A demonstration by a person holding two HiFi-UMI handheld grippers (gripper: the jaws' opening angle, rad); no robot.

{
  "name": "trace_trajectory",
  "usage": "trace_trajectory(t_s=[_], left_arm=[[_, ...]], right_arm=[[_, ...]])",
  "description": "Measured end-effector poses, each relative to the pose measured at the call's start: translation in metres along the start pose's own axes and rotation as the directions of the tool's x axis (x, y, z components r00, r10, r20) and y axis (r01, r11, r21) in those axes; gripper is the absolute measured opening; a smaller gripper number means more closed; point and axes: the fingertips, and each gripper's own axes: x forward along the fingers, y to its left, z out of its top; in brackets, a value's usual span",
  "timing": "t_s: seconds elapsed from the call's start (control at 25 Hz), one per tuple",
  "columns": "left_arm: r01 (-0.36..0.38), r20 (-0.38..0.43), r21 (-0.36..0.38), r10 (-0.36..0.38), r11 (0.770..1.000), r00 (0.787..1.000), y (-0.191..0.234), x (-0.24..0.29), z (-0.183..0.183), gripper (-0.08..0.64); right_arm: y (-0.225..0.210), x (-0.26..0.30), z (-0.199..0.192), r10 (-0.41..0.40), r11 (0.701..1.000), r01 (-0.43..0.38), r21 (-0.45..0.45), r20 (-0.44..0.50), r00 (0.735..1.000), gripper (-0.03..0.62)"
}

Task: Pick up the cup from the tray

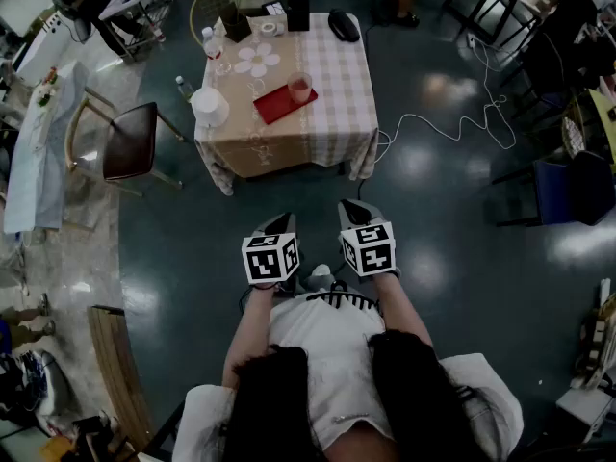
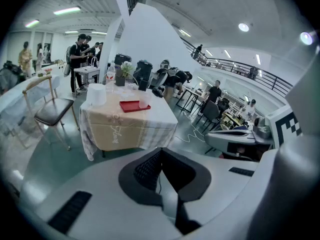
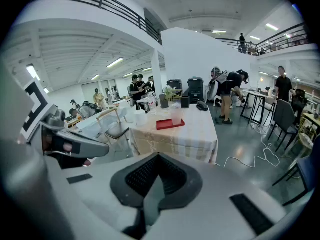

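The bench (image 1: pixel 327 114), draped in a checked cloth, stands far from the person, well apart from both tongs; a chair (image 1: pixel 130 141) sits at its left; the red tray (image 1: pixel 274 106) lies near the bench's near edge; the left tongs (image 1: pixel 277 225) and right tongs (image 1: pixel 354 212) hang side by side near the body, each closed on nothing; the cup (image 1: pixel 299 88) stands upright on the tray's far right end.

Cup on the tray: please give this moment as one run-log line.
stage: before reach | cup: upright on red tray, untouched | left gripper: shut, empty, short of table | right gripper: shut, empty, short of table
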Motion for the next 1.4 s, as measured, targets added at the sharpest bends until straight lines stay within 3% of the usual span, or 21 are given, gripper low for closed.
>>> trace_trajectory(t_s=[0.44, 0.64, 0.76, 0.96, 1.4], left_arm=[[0.000, -0.006, -0.012, 0.000, 1.000, 1.000, 0.003, 0.005, 0.001, 0.008], [-0.002, -0.003, -0.015, 0.002, 1.000, 1.000, 0.002, 0.006, -0.001, 0.007], [-0.010, 0.004, -0.019, 0.010, 1.000, 1.000, 0.002, 0.005, -0.001, 0.008], [-0.025, 0.012, -0.019, 0.025, 1.000, 1.000, 0.002, 0.006, 0.004, 0.008], [-0.051, 0.033, -0.003, 0.052, 0.999, 0.998, 0.014, 0.017, 0.031, 0.006]], right_arm=[[-0.005, 0.002, 0.000, -0.006, 1.000, 0.006, 0.019, -0.001, 1.000, 0.008], [-0.009, -0.001, 0.007, 0.009, 0.998, -0.013, 0.066, 0.058, 0.998, 0.011], [-0.009, -0.003, 0.013, 0.027, 0.998, -0.031, 0.049, 0.080, 0.996, 0.020], [-0.009, -0.002, 0.021, 0.066, 0.997, -0.069, 0.027, 0.102, 0.993, 0.163], [-0.011, 0.018, 0.050, 0.072, 0.997, -0.069, -0.025, 0.127, 0.989, 0.262]])
